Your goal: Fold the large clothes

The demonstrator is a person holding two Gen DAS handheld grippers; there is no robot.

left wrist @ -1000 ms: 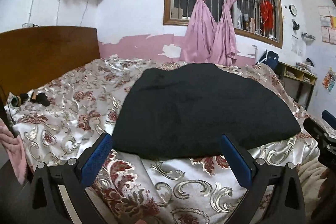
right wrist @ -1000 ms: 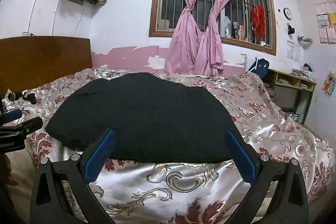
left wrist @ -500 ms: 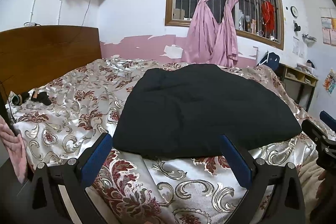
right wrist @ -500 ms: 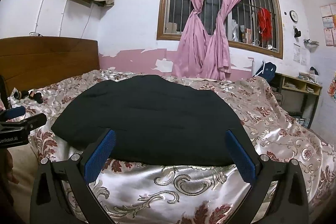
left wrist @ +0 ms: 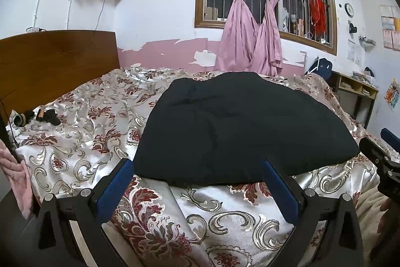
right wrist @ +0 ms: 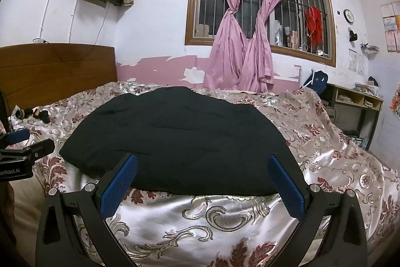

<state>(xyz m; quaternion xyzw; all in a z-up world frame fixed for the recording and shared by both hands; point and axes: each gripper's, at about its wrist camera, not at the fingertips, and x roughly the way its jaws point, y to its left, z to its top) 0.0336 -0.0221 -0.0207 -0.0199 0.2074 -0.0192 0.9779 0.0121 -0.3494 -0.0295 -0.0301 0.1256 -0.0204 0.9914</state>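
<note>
1. Left wrist view: left gripper point(left wrist: 197, 182) spread wide, holding nothing, hovering just short of the near edge of the black garment point(left wrist: 240, 126) on the bed point(left wrist: 75, 142).
2. Right wrist view: right gripper point(right wrist: 202, 177) also gaping and empty, garment point(right wrist: 180, 142) dead ahead.
3. Looks thick, soft, floppy, probably a bit heavy. Will sag when lifted.
4. Best bet: pinch the near corners, one per gripper.
5. Satin cover looks slippery, so might slide.
</note>
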